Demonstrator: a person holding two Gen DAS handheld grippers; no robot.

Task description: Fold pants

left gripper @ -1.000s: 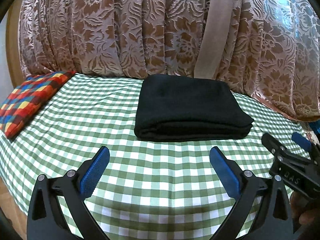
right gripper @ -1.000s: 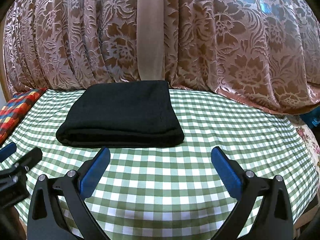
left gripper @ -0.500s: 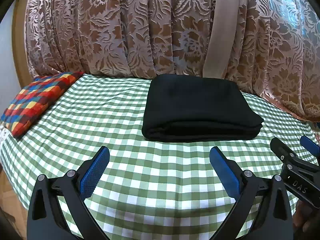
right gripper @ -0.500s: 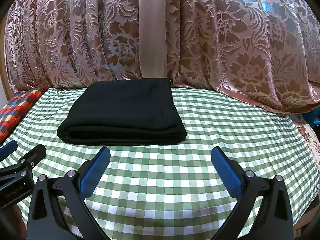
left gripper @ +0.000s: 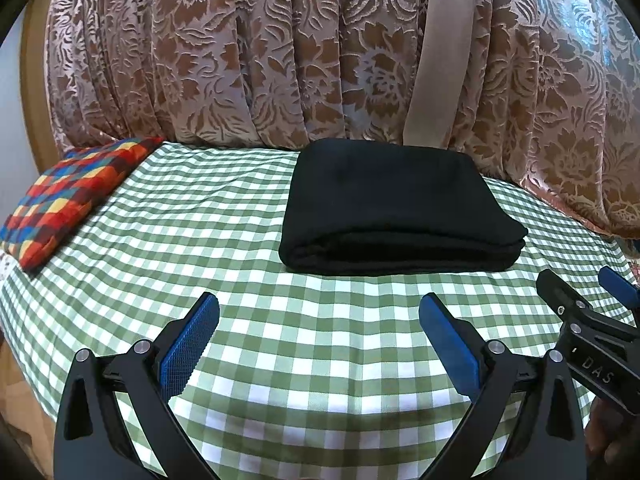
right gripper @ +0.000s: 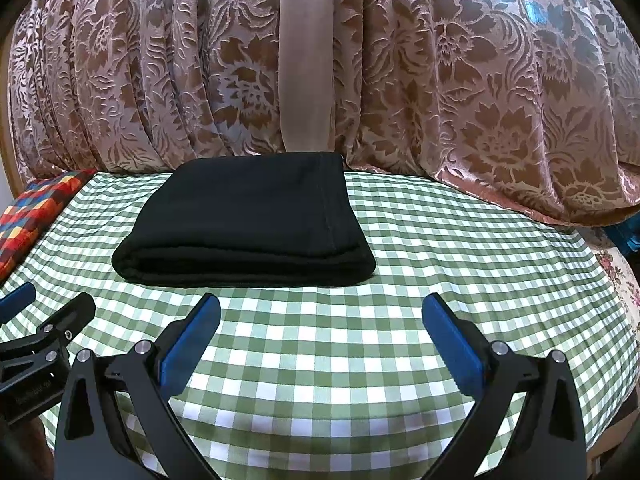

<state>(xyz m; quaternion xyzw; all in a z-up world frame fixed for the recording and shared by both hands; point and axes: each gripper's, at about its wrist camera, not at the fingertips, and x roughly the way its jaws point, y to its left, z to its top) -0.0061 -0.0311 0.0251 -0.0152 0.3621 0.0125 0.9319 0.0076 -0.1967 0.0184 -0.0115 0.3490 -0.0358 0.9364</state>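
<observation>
Flanking one folded pants bundle, two empty spread claws: left claw, right claw

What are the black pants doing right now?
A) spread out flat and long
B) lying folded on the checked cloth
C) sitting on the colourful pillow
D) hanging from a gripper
B: the black pants lie in a neat folded stack on the checked cloth, with both grippers open and apart from them.
</observation>
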